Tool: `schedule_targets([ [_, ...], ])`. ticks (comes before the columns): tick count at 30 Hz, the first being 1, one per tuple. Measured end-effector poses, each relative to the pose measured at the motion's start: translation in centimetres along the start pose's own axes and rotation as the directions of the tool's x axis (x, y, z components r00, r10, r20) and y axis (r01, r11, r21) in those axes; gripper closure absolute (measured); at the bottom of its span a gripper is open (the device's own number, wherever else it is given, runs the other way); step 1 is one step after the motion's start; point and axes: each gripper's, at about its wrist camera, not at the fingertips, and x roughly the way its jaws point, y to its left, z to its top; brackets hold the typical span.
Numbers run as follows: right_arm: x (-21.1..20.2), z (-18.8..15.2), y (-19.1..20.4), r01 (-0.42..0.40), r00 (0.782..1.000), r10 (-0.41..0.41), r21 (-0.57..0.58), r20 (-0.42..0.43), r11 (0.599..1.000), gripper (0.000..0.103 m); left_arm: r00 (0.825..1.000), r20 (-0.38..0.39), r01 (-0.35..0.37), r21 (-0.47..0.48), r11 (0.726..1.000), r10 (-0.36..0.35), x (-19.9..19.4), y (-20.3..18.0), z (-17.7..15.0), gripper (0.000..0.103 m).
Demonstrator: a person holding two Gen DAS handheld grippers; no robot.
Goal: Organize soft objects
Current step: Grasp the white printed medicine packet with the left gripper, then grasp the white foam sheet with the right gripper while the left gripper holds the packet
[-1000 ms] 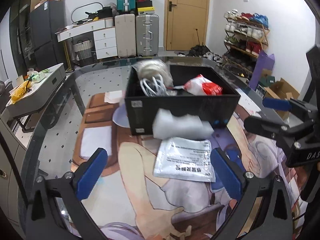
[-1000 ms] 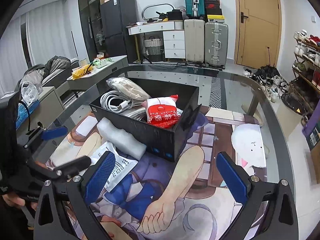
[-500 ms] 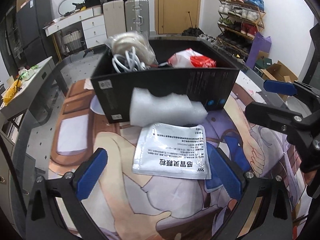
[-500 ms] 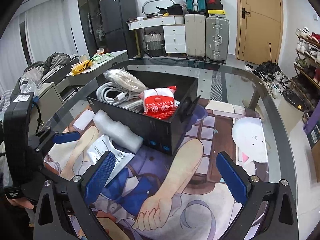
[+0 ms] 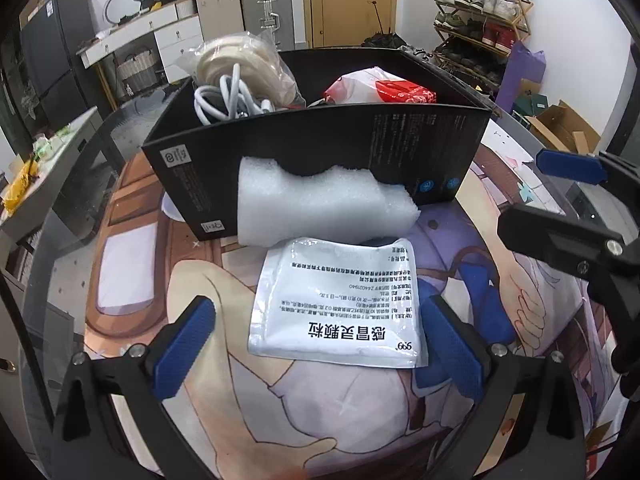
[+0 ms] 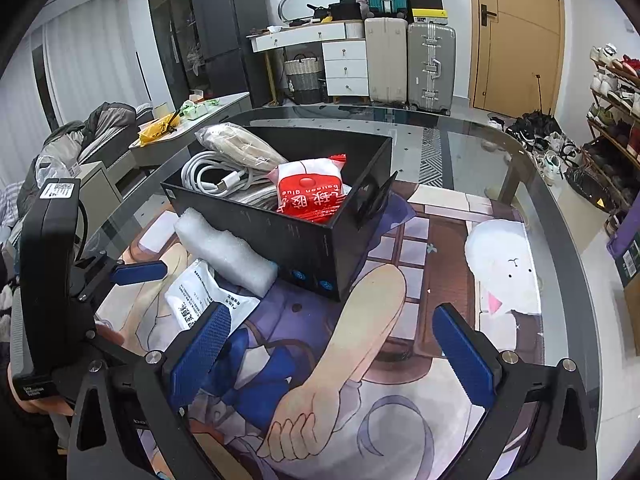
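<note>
In the last second the left claw [image 5: 320,354] had dropped low toward the white medicine sachet [image 5: 340,304] lying on the bench [image 6: 460,136] just before the foam roll [image 5: 320,204] and black box [image 5: 316,152], both claws wide and empty, the sachet likely next.

Black box [image 5: 304,148] looked matt cardboard; foam roll [image 5: 320,208] was white, rough and grainy. Medicine sachet [image 5: 340,304] was glossy, crinkled foil-like plastic, and the gripper pads [image 5: 186,344] were blue textured rubber. Table [image 6: 460,136] edge was glossy glass.
</note>
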Motion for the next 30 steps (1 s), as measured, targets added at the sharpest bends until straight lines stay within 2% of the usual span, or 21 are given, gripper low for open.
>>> schedule_targets([
  [6,0.2,-0.2,0.1,0.003,1.000,-0.003,-0.001,-0.009,1.000,0.001,1.000,0.001,0.000,-0.014,1.000,0.000,0.3,0.1,0.2,0.002],
  [10,0.4,-0.2,0.0,0.005,1.000,-0.005,0.001,-0.016,1.000,0.001,1.000,0.030,0.007,-0.006,1.000,-0.007,-0.2,0.3,0.0,0.026],
  [13,0.6,-0.3,-0.1,0.006,1.000,-0.006,0.002,-0.020,1.000,0.001,0.999,0.041,0.009,-0.012,1.000,-0.009,-0.5,0.5,-0.1,0.035],
  [23,1.1,-0.5,-0.1,0.002,0.999,-0.002,0.005,-0.034,1.000,0.001,0.998,0.056,-0.011,-0.031,0.999,0.012,-1.9,2.5,-2.2,0.037],
  [30,1.9,-0.5,0.5,-0.013,0.999,0.014,0.016,-0.044,1.000,0.001,0.998,0.061,-0.011,-0.096,0.995,0.017,-2.5,4.3,-2.8,0.037],
])
